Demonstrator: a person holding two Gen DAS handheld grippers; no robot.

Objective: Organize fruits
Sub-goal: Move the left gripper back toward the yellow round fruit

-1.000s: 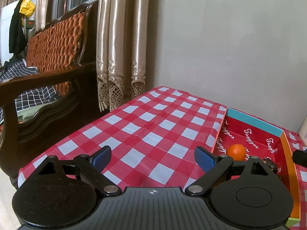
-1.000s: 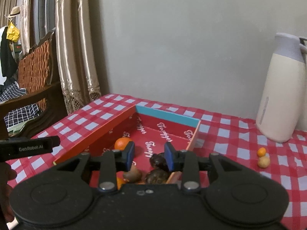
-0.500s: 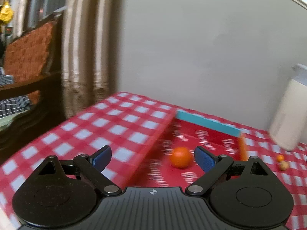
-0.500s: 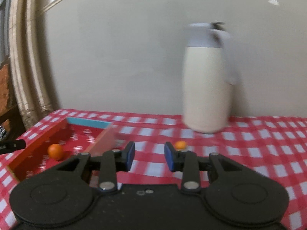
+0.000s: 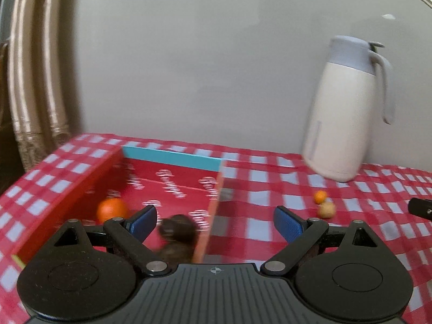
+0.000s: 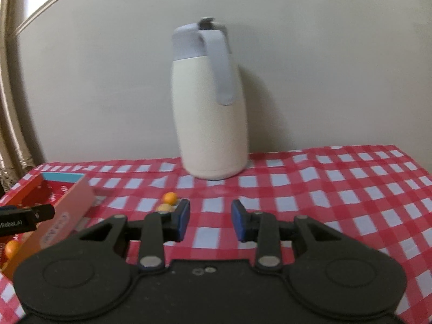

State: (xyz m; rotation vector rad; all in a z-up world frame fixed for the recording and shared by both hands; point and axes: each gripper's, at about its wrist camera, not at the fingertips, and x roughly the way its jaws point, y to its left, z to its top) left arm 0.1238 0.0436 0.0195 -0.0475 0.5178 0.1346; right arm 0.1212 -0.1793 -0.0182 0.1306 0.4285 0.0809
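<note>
A red box (image 5: 172, 186) with a blue far wall lies on the checked table; it shows at the left of the right wrist view (image 6: 67, 205). In it are an orange (image 5: 111, 210) and dark brown fruits (image 5: 176, 229). On the cloth to its right lie a small orange fruit (image 5: 320, 196) and a tan fruit (image 5: 326, 210), also seen in the right wrist view, the orange one (image 6: 170, 197) behind the tan one (image 6: 165, 207). My left gripper (image 5: 214, 222) is open and empty above the box's right wall. My right gripper (image 6: 210, 220) is open and empty, just right of the two loose fruits.
A tall cream jug (image 6: 208, 116) with a grey lid and handle stands at the back against the wall, also in the left wrist view (image 5: 343, 113). Curtains (image 5: 35, 81) hang at the far left. The table's right edge (image 6: 415, 159) is near.
Both grippers have swung to the right. The left view went from the chair and cloth to the box and jug. The right view went from the box to the jug and loose fruits.
</note>
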